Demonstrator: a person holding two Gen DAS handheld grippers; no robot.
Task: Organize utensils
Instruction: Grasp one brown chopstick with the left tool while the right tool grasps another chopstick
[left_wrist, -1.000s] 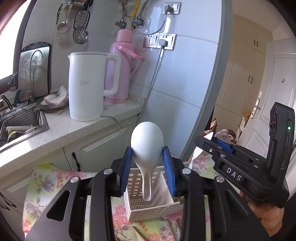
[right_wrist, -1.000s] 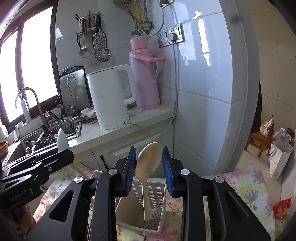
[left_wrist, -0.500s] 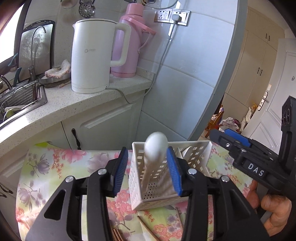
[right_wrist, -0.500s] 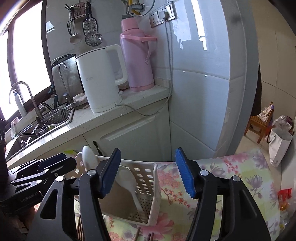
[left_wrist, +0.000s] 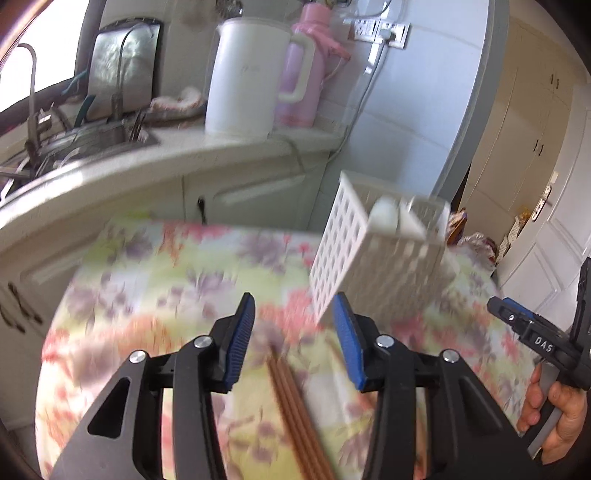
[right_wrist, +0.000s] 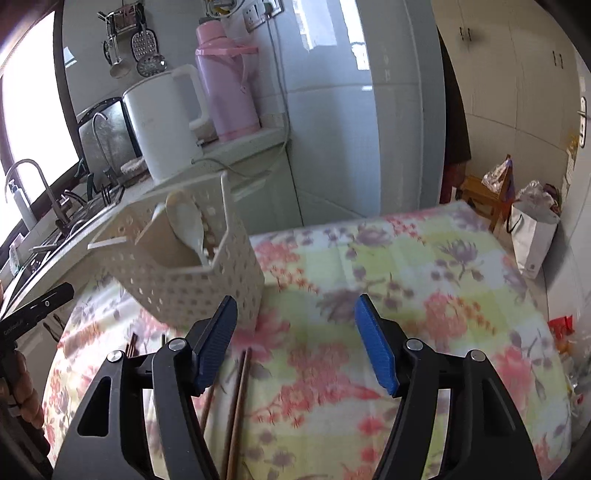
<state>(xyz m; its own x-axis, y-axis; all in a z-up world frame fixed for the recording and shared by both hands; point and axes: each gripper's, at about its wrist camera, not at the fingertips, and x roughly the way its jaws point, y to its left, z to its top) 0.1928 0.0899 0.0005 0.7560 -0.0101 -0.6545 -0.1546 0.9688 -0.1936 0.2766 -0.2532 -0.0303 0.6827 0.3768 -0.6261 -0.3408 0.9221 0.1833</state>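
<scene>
A white perforated utensil basket (left_wrist: 376, 266) stands on the floral tablecloth (left_wrist: 155, 280); it also shows in the right wrist view (right_wrist: 184, 273). White spoons (right_wrist: 186, 225) stand inside it; a spoon head (left_wrist: 384, 216) shows above the rim. Brown chopsticks (left_wrist: 291, 398) lie on the cloth below my left gripper (left_wrist: 293, 339), which is open and empty. My right gripper (right_wrist: 295, 343) is wide open and empty, right of the basket. More chopsticks (right_wrist: 236, 398) lie by its left finger.
A counter (left_wrist: 184, 147) with a white kettle (left_wrist: 243, 74), pink thermos (left_wrist: 306, 70) and sink (left_wrist: 85, 140) runs behind the table. A white paper bag (right_wrist: 532, 240) and a wooden stool (right_wrist: 484, 192) stand on the floor at the right.
Both grippers let go of their white spoons, which now stand in the basket. Both have opened and pulled back and down toward the tablecloth, the left one shifting left over the chopsticks.
</scene>
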